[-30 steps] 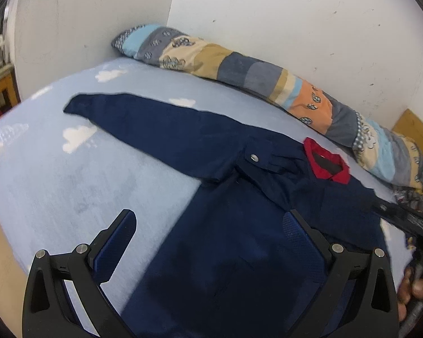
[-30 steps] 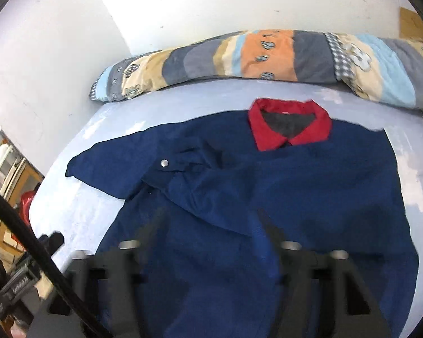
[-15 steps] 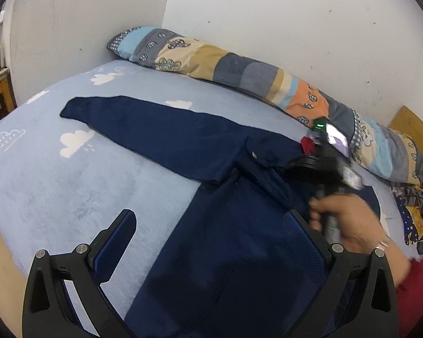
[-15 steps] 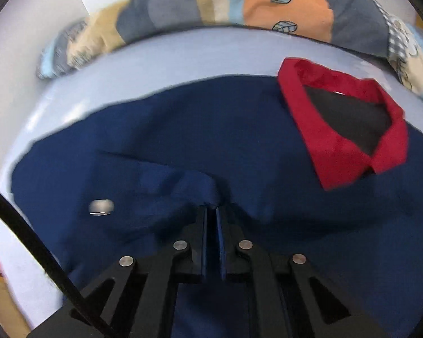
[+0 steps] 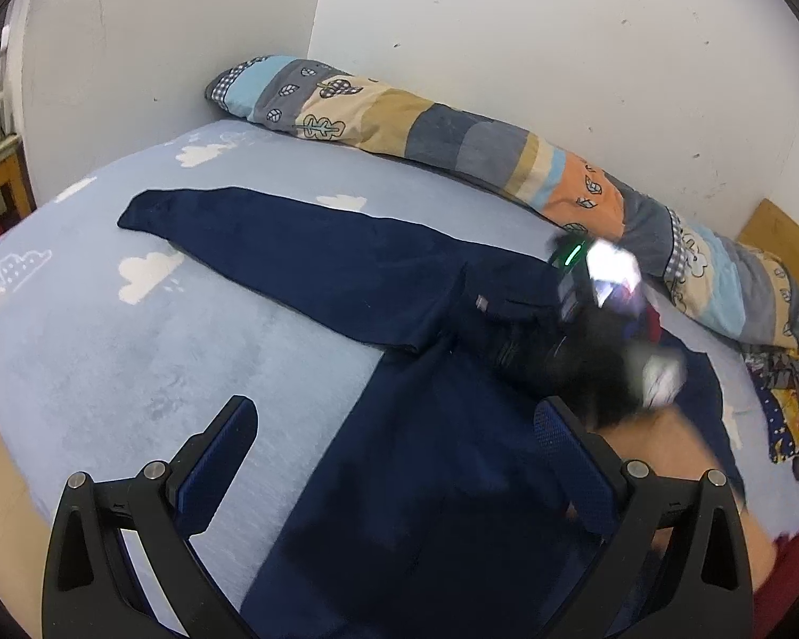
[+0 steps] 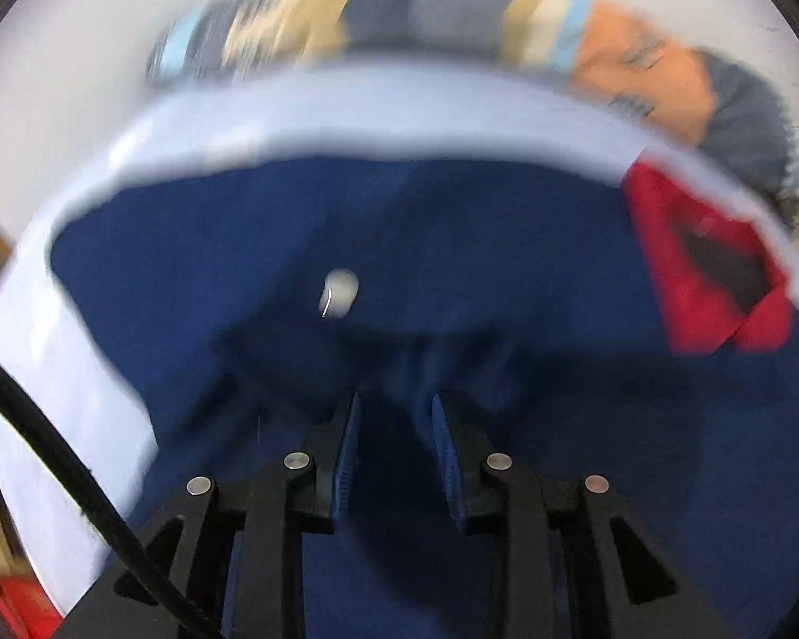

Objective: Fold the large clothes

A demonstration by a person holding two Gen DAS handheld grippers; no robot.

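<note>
- Our left gripper [image 5: 394, 447] hangs with its jaws spread wide and nothing between them. It sits above the near part of the shirt [image 5: 442, 479] without touching it.
- Our right gripper [image 6: 394, 426] points down at the shirt, jaws narrow and opening. A bunched fold of navy cloth [image 6: 399, 367] lies in the gap between the blue pads [image 6: 346, 452], and we cannot tell for sure whether the pads press on it; they look just apart from it.
- In the left wrist view the right gripper is a dark blur with a green light on its body, over the middle of the shirt, with our hand [image 5: 660, 442] behind it.
- The shirt is dark blue with a red collar [image 6: 703, 277] and lies spread flat on the bed [image 5: 133, 351]. One sleeve [image 5: 271, 245] stretches out flat to the far left. A folded flap with a metal snap [image 6: 340, 293] lies across the chest, just beyond the right gripper's tips.
- The bed has a pale blue cover with white cloud shapes.
- A long patchwork bolster [image 5: 453, 144] runs along the far edge against the white wall [image 5: 559, 42].
- A wooden board [image 5: 777, 239] leans at the far right, and a patterned cloth [image 5: 793, 394] lies near it on the bed's right edge.
- A black cable [image 6: 53, 447] crosses the near left of the right wrist view.
</note>
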